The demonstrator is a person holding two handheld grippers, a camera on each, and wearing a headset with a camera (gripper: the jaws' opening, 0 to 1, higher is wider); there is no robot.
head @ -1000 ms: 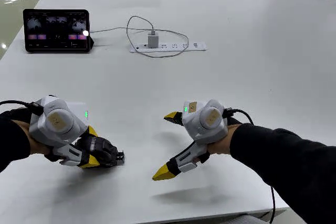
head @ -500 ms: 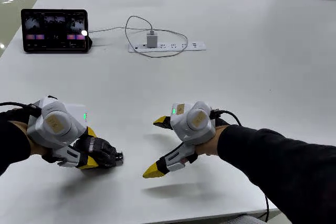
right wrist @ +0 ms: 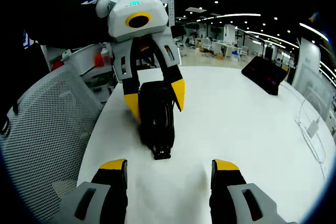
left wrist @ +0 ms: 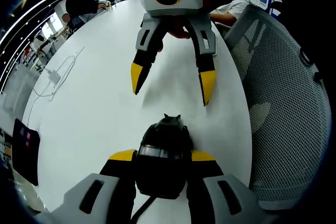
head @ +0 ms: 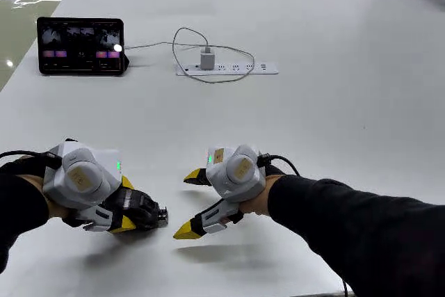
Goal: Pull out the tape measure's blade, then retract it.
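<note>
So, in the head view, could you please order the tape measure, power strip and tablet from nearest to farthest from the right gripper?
1. Tape measure, just left of the right gripper, held by the left gripper.
2. Power strip, farther back, centre.
3. Tablet, far left corner.

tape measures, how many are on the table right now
1. A black tape measure is clamped in the left gripper, at the near left of the white table. The open right gripper facing it holds nothing.
</note>
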